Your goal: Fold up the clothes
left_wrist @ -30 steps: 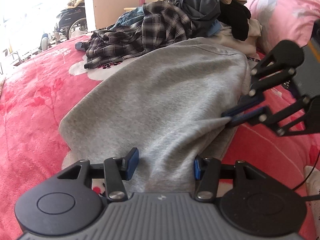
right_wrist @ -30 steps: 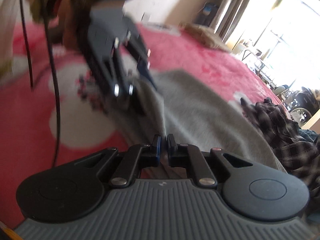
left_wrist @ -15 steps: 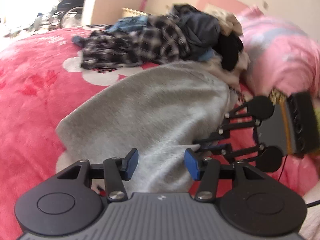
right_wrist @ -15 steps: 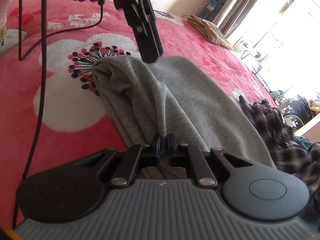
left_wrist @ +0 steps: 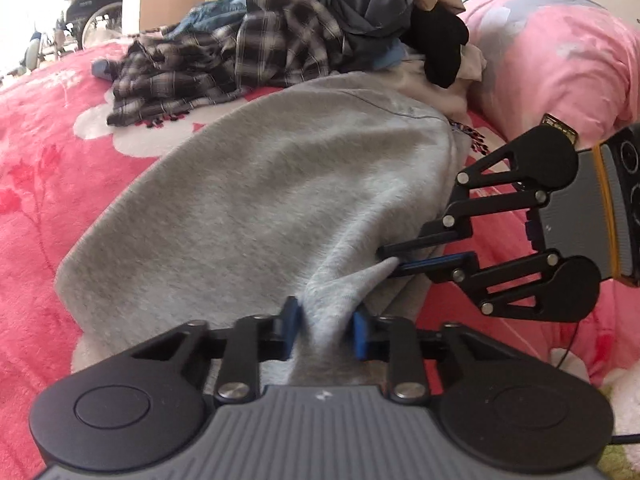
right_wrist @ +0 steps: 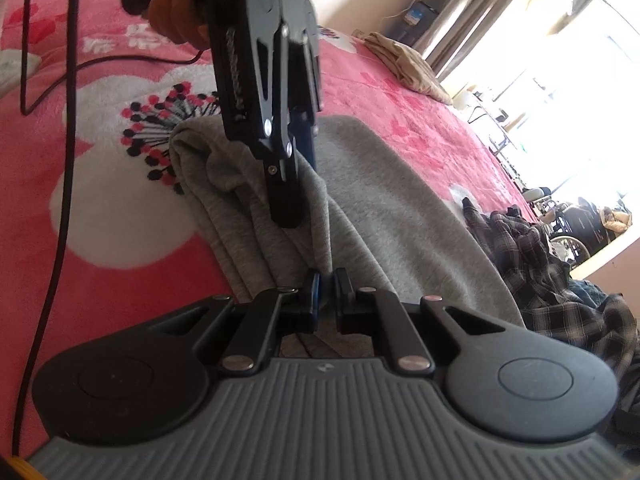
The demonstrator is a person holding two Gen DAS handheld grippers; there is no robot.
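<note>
A grey garment lies spread across a pink floral bedspread, filling the centre of the left wrist frame. At the bottom centre, the left hand-held gripper points forward with its blue-padded fingers partly apart, a raised ridge of the grey fabric standing between them; whether they are pressing it cannot be told. From the right edge, the right hand-held gripper reaches in sideways, its fingers nearly together on a pinched corner of the same cloth. In the right wrist frame, the left hand-held gripper comes down steeply from the top, held by a hand at upper left, its tips at the garment's bunched fold. A heap of clothes, a plaid shirt among them, sits at the top, beside a pink pillow at upper right. A black cable trails down the left.
</note>
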